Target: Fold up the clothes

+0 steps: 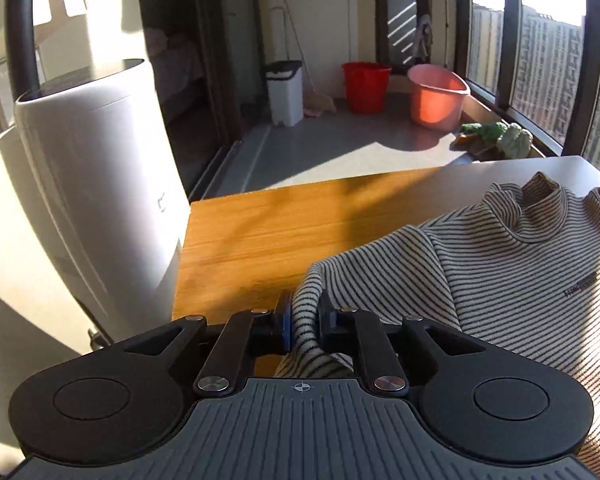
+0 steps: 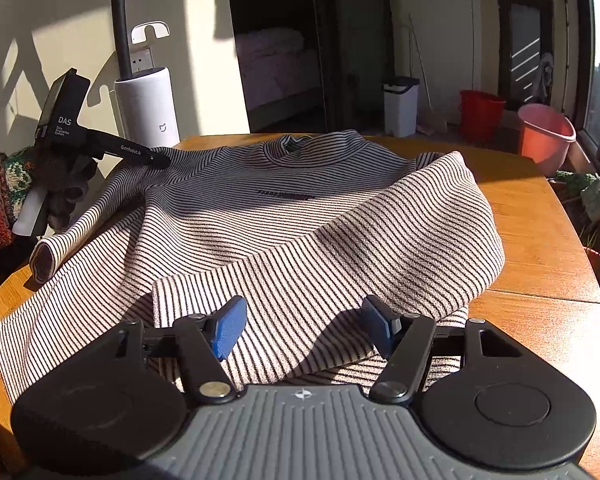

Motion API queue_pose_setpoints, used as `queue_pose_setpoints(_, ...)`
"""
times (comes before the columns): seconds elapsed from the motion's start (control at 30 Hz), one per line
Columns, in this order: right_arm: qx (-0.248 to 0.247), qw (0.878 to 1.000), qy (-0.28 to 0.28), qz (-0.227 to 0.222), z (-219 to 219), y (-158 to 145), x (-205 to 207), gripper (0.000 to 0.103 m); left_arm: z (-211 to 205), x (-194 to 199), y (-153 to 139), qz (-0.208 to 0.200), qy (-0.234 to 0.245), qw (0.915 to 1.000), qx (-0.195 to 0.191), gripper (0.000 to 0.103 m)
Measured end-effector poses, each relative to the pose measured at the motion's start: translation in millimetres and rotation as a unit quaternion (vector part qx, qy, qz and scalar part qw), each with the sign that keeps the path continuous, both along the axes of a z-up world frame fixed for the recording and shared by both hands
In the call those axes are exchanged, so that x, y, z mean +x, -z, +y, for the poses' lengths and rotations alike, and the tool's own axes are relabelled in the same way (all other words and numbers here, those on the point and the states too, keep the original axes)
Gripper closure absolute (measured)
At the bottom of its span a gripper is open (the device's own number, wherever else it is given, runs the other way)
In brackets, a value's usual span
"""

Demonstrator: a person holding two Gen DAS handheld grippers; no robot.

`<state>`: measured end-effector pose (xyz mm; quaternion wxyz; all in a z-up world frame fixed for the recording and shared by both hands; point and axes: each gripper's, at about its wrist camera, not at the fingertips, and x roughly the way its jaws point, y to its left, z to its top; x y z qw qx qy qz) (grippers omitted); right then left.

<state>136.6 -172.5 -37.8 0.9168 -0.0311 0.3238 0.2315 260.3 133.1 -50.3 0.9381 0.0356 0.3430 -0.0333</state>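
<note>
Striped sweater point(image 2: 284, 216) sleeve clenched between left gripper point(image 1: 305, 322) jaws; body beneath spread, empty right gripper point(image 2: 300, 326) jaws.

I see one striped sweater point(image 2: 284, 216) on the wooden tabletop point(image 2: 540, 240), front side up, mock-neck collar point(image 2: 300, 146) at the far edge. Thin dark stripes on cream, small dark logo point(image 2: 286, 194) on the chest. Its right side is folded over the body, with the cuff end point(image 2: 188, 300) near the front edge. The other sleeve point(image 2: 80, 224) is lifted off the tabletop, its round cuff opening facing me. Fabric is loosely rumpled, half in sun, half in shadow.
</note>
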Motion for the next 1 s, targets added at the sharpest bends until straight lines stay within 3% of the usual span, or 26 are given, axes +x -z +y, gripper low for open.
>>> queue_pose_setpoints(0.07,-0.013,1.000,-0.003,-0.002,4.4,-0.2,-0.3,0.035,-3.9,-17.1,-9.1,-0.017,0.004,0.9997,-0.015,0.081)
queue_pose_setpoints(0.1,-0.020,1.000,-0.005,-0.003,7.2,-0.2,0.0,0.033,-6.5,-26.3,-15.8,-0.027,0.005,0.9992,-0.030,0.070)
queue_pose_setpoints(0.13,-0.027,1.000,-0.006,-0.004,9.9,-0.2,0.3,0.032,-8.7,-35.9,-22.8,-0.037,0.008,0.9980,-0.051,0.052)
queue_pose_setpoints(0.2,-0.045,0.999,-0.006,-0.010,15.5,-0.7,-0.6,0.031,-13.4,-55.9,-35.2,-0.055,0.015,0.9935,-0.099,0.033)
queue_pose_setpoints(0.27,-0.062,0.998,-0.004,-0.018,21.2,-1.9,-1.6,0.030,-20.1,-76.9,-42.9,-0.066,0.034,0.9861,-0.148,0.018)
queue_pose_setpoints(0.33,-0.080,0.996,0.002,-0.031,25.6,-5.8,-5.7,0.030,-30.0,-102.5,-39.4,-0.067,0.071,0.9728,-0.210,0.004)
queue_pose_setpoints(0.43,-0.085,0.995,-0.019,-0.045,33.5,-17.8,-19.4,0.030,-43.2,-130.8,-18.7,-0.045,0.110,0.9552,-0.271,0.000)
queue_pose_setpoints(0.5,-0.083,0.994,-0.050,-0.044,42.1,-24.1,-30.9,0.031,-52.3,-141.3,-1.5,-0.029,0.113,0.9554,-0.271,0.000)
queue_pose_setpoints(0.57,-0.103,0.991,-0.081,-0.041,54.8,-22.5,-39.4,0.032,-62.2,-144.3,16.0,-0.003,0.102,0.9650,-0.242,0.000)
queue_pose_setpoints(0.67,-0.151,0.983,-0.100,-0.041,73.5,-7.9,-46.1,0.044,-65.6,-144.1,18.3,-0.006,0.102,0.9677,-0.230,0.000)
queue_pose_setpoints(0.7,-0.146,0.983,-0.096,-0.050,75.6,-6.4,-47.0,0.044,-65.9,-142.4,20.0,-0.001,0.100,0.9683,-0.229,0.000)
queue_pose_setpoints(0.73,-0.141,0.985,-0.093,-0.045,77.3,-7.6,-44.7,0.051,-65.4,-142.0,20.9,-0.001,0.098,0.9684,-0.229,0.000)
queue_pose_setpoints(0.77,-0.138,0.986,-0.084,-0.043,78.2,-9.2,-42.1,0.076,-65.0,-141.5,21.8,0.000,0.097,0.9684,-0.230,0.000)
queue_pose_setpoints(0.8,-0.135,0.987,-0.074,-0.040,77.8,-11.2,-38.7,0.090,-65.0,-142.0,23.1,-0.001,0.096,0.9686,-0.229,0.000)
queue_pose_setpoints(0.93,-0.092,0.995,-0.033,-0.025,55.0,-33.6,-19.8,0.094,-65.6,-142.3,23.3,-0.002,0.095,0.9686,-0.230,0.000)
queue_pose_setpoints(1.0,-0.068,0.997,0.013,-0.039,29.3,-59.6,-3.8,0.100,-66.4,-143.5,24.0,-0.002,0.095,0.9686,-0.230,0.000)
